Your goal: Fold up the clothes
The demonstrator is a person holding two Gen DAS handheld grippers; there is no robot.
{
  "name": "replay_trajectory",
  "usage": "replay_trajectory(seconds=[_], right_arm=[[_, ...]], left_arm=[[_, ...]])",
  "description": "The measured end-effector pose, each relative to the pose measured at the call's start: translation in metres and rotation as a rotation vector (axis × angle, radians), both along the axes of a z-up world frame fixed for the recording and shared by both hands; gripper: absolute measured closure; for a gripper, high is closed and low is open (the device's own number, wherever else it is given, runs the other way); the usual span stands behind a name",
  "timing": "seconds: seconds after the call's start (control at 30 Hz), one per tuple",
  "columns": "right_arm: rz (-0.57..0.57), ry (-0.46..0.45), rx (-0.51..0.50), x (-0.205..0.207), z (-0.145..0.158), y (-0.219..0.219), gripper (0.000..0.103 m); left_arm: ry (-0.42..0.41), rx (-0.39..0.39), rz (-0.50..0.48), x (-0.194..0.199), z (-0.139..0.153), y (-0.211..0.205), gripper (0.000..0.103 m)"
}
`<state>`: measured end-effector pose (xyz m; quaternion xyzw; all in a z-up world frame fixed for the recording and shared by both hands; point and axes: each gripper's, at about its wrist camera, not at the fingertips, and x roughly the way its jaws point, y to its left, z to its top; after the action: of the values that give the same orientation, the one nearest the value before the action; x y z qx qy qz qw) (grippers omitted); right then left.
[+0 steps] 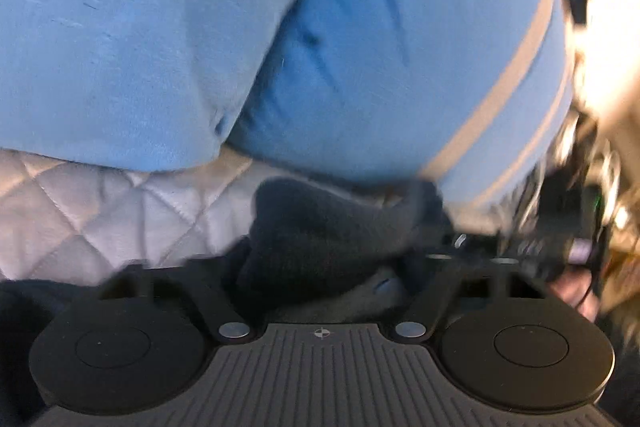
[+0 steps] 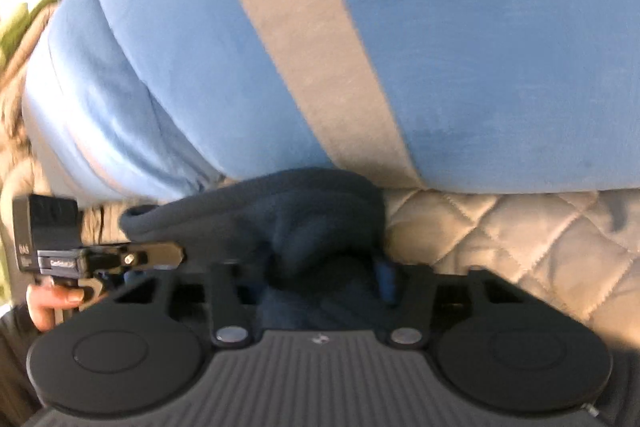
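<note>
A blue garment (image 1: 360, 39) with grey stripes (image 1: 500, 95) and a dark navy ribbed hem (image 1: 320, 227) lies on a quilted pale surface (image 1: 80, 211). My left gripper (image 1: 320, 267) is shut on the navy hem; its fingers are buried in the fabric. In the right wrist view the same blue garment (image 2: 480, 47) with a wide grey stripe (image 2: 304, 47) fills the frame. My right gripper (image 2: 320, 279) is shut on the navy hem (image 2: 300, 215) too. The left gripper (image 2: 120, 259) and the hand holding it show at the left, close beside the right one.
The quilted surface (image 2: 520, 239) extends to the right under the garment. The right gripper device (image 1: 568, 235) shows blurred at the right edge of the left wrist view. Bright, blurred background lies beyond the garment's edges.
</note>
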<state>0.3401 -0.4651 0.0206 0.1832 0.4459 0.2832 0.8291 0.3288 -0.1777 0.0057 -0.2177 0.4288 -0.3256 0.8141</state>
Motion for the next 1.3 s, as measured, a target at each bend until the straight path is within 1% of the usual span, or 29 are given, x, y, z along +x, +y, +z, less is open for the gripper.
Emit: replay_trajectory(seconds=[0.03, 0.07, 0.1, 0.2, 0.3, 0.33, 0.37, 0.4, 0.43, 0.47, 0.5, 0.53, 0.57, 0.6, 0.63, 0.67, 0.7, 0.73, 0.77, 0.8, 0.9, 0.97, 1.03, 1.1, 1.17, 1.2, 1.23, 1.3], right_arm=[[0.003, -0.039, 0.008, -0.005, 0.006, -0.002, 0.068], [0.012, -0.092, 0.01, -0.012, 0.014, -0.002, 0.069], [0.022, -0.147, 0.007, -0.019, 0.022, -0.002, 0.069], [0.056, -0.348, -0.057, -0.04, 0.046, 0.006, 0.07], [0.065, -0.519, -0.112, -0.054, 0.061, 0.011, 0.071], [0.063, -0.555, -0.12, -0.055, 0.063, 0.013, 0.071], [0.059, -0.581, -0.13, -0.055, 0.064, 0.014, 0.071], [0.052, -0.583, -0.146, -0.052, 0.062, 0.016, 0.071], [0.044, -0.584, -0.161, -0.049, 0.061, 0.019, 0.071], [0.036, -0.577, -0.182, -0.046, 0.058, 0.022, 0.07], [0.027, -0.55, -0.218, -0.042, 0.053, 0.027, 0.067], [0.018, -0.524, -0.257, -0.038, 0.048, 0.033, 0.055], [0.008, -0.501, -0.303, -0.036, 0.043, 0.039, 0.042], [-0.002, -0.478, -0.349, -0.033, 0.039, 0.045, 0.033], [-0.007, -0.463, -0.385, -0.032, 0.036, 0.05, 0.032], [-0.003, -0.472, -0.393, -0.033, 0.036, 0.052, 0.031], [0.004, -0.482, -0.396, -0.035, 0.039, 0.051, 0.023], [0.009, -0.491, -0.403, -0.036, 0.042, 0.048, 0.017], [0.019, -0.502, -0.413, -0.037, 0.046, 0.044, 0.011], [0.028, -0.511, -0.426, -0.038, 0.05, 0.039, 0.01], [0.046, -0.528, -0.482, -0.041, 0.062, 0.019, 0.007], [0.058, -0.537, -0.519, -0.043, 0.07, 0.004, 0.006], [0.068, -0.533, -0.56, -0.045, 0.076, -0.012, 0.006], [0.064, -0.52, -0.595, -0.049, 0.079, -0.032, 0.006], [0.048, -0.504, -0.619, -0.051, 0.08, -0.053, 0.006], [0.039, -0.499, -0.627, -0.054, 0.08, -0.065, 0.006], [0.032, -0.494, -0.634, -0.057, 0.079, -0.075, 0.006], [0.022, -0.486, -0.639, -0.06, 0.078, -0.085, 0.006]], left_arm=[[-0.011, -0.014, 0.041, -0.002, 0.005, 0.004, 0.074], [-0.035, -0.032, 0.063, -0.004, 0.011, 0.007, 0.075], [-0.082, -0.029, 0.078, -0.009, 0.02, 0.008, 0.077], [-0.244, 0.034, 0.091, -0.026, 0.049, 0.0, 0.082], [-0.404, 0.096, 0.096, -0.038, 0.07, -0.007, 0.084], [-0.456, 0.123, 0.099, -0.042, 0.075, -0.009, 0.084], [-0.498, 0.158, 0.102, -0.047, 0.074, -0.016, 0.084], [-0.536, 0.198, 0.106, -0.053, 0.069, -0.026, 0.084], [-0.556, 0.262, 0.108, -0.054, 0.064, -0.036, 0.084], [-0.559, 0.338, 0.107, -0.051, 0.059, -0.045, 0.084], [-0.558, 0.403, 0.102, -0.051, 0.055, -0.051, 0.083], [-0.546, 0.468, 0.098, -0.05, 0.048, -0.058, 0.082], [-0.524, 0.507, 0.103, -0.046, 0.041, -0.063, 0.081], [-0.5, 0.533, 0.112, -0.043, 0.034, -0.065, 0.076], [-0.476, 0.558, 0.122, -0.04, 0.028, -0.067, 0.067], [-0.447, 0.566, 0.132, -0.037, 0.025, -0.066, 0.061], [-0.415, 0.565, 0.143, -0.033, 0.024, -0.063, 0.047], [-0.394, 0.554, 0.144, -0.032, 0.027, -0.057, 0.034], [-0.379, 0.537, 0.139, -0.031, 0.031, -0.05, 0.031], [-0.363, 0.521, 0.134, -0.029, 0.036, -0.042, 0.03], [-0.361, 0.402, 0.07, -0.033, 0.057, -0.004, 0.028], [-0.372, 0.365, 0.033, -0.034, 0.071, 0.025, 0.027], [-0.383, 0.401, 0.043, -0.037, 0.076, 0.058, 0.027], [-0.354, 0.488, 0.037, -0.037, 0.074, 0.072, 0.027], [-0.315, 0.594, -0.007, -0.037, 0.063, 0.079, 0.027], [-0.306, 0.633, -0.031, -0.039, 0.058, 0.081, 0.027], [-0.303, 0.664, -0.054, -0.042, 0.052, 0.082, 0.027], [-0.314, 0.703, -0.122, -0.048, 0.04, 0.083, 0.027]])
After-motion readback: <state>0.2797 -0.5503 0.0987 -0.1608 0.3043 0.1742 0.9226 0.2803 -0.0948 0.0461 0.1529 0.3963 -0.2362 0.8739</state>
